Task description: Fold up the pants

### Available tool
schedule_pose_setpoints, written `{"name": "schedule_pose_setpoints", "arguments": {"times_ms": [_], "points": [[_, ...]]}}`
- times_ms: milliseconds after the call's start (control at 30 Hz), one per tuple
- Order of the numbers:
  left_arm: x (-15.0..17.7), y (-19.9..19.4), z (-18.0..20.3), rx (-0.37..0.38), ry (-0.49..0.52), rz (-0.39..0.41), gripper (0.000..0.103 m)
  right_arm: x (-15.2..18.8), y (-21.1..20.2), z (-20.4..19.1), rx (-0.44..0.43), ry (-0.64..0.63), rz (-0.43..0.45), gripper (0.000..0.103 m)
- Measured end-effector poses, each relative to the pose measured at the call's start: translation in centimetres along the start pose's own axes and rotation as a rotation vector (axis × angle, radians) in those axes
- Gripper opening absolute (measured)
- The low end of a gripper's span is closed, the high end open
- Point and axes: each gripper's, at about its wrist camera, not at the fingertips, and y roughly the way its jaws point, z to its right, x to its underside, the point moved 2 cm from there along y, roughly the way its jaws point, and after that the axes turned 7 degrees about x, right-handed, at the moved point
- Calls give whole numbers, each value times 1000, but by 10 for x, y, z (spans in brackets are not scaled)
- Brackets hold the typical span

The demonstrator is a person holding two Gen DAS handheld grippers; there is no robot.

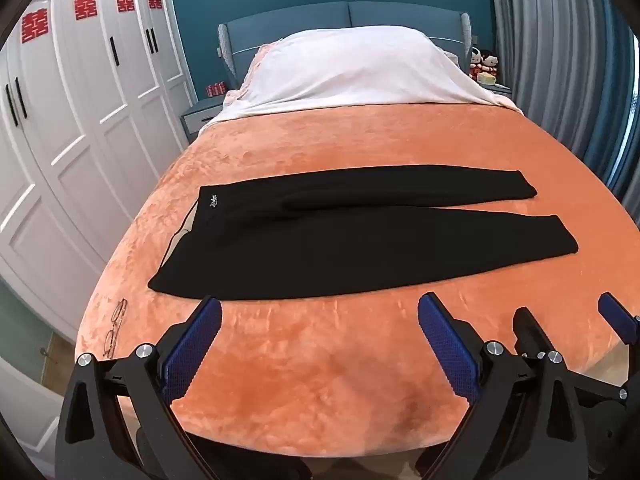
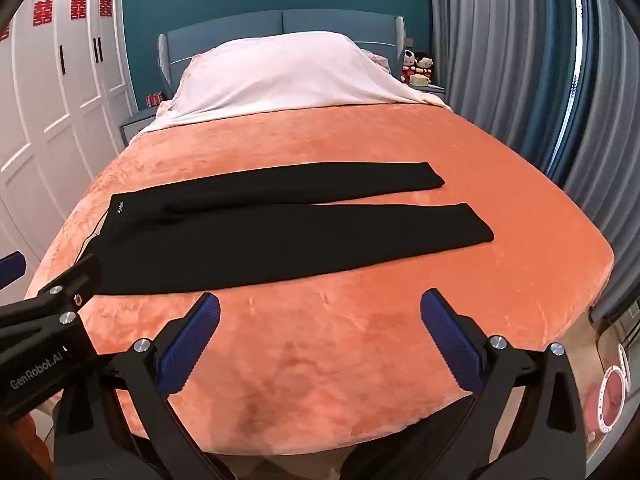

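Two blue pads of the left gripper (image 1: 319, 312) up close, spread wide apart, nothing between them. Same for the right gripper (image 2: 320, 310): blue pads far apart, holding nothing. Both tipped down toward the bed, above the near end of the orange blanket (image 1: 320, 380), not touching the pants.

In the right wrist view, part of the left gripper at the left edge, with white letters on its black body. In the left wrist view, the right gripper's fingers poking in at the lower right.

Black pants (image 1: 340, 240) lying flat across the middle of the orange blanket, just past the gripper tips. Waist at the left side, with a small white logo near the top corner. Two legs stretched out to the right, a thin strip of orange showing between them near the cuffs. Not folded yet.

Glasses (image 1: 116, 328) on the blanket near the left edge, close to the waist end of the pants but apart from them.

White bedding (image 1: 360, 68) heaped at the far end, in front of a blue headboard. White wardrobe doors (image 1: 80, 120) with red paper signs on the left. Grey curtains (image 2: 520, 80) on the right. Two small dolls (image 2: 418, 66) on the bedside table beside the curtains.
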Motion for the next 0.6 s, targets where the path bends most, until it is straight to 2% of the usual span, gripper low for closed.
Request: {"name": "schedule_pose_setpoints", "arguments": {"times_ms": [267,300,600], "points": [[1,-1,-4,-7,-14,-16,96,2,-3,-4,-1,-10,13,98],[3,2,5,-11,-6,-17,96,2,-4,-5,0,-11,12,98],[8,5,-6,-6,-12,-26,96,1,-4,-4,-5,-14,7,98]]}}
